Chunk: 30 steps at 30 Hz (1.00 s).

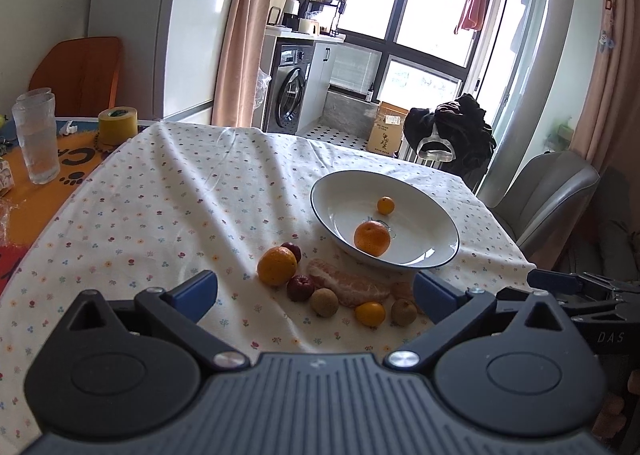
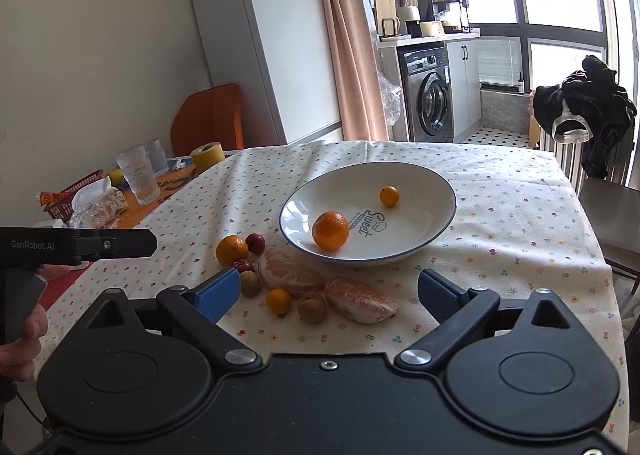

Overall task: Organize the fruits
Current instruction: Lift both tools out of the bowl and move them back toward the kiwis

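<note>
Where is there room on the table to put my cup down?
The flowered cloth is bare right of the white bowl, and behind it toward the far edge. Also bare left of the bowl, up to the yellow tape roll. It is crowded in front of the bowl, where the loose fruit lies clustered.

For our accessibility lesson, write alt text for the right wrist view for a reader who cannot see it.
An open right tool hovers over a floral tablecloth, where a white bowl holds an orange and a small kumquat. In front of the bowl, on the cloth, lie more small fruits and two peeled citrus pieces.
</note>
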{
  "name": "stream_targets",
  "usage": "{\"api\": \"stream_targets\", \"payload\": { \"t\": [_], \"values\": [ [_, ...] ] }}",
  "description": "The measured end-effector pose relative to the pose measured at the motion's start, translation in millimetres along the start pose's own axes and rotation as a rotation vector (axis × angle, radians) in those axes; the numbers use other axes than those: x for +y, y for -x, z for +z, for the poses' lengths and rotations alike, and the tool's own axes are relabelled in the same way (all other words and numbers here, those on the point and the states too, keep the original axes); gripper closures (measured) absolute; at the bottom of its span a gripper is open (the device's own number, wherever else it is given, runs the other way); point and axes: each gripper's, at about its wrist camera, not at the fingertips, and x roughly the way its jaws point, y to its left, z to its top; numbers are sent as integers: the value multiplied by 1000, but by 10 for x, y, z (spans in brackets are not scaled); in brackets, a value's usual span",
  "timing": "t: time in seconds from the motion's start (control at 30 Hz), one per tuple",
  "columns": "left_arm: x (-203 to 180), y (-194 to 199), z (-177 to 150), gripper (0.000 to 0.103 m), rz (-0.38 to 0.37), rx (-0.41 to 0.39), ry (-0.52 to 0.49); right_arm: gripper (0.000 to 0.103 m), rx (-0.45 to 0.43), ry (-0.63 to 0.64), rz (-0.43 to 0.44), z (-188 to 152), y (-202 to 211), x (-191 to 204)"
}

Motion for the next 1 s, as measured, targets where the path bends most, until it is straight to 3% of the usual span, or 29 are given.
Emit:
{"api": "stream_targets", "payload": {
  "t": [0.53,0.8,1.0],
  "values": [
    [88,-182,-144,0,0,31,-14,15,41,5,15,-100,-190,57],
    [155,-339,-194,3,-4,42,7,24,81,6,19,-148,-353,45],
    [169,-474,-194,12,-24,57,24,35,119,-11,27,-192,-510,-1]
  ]
}}
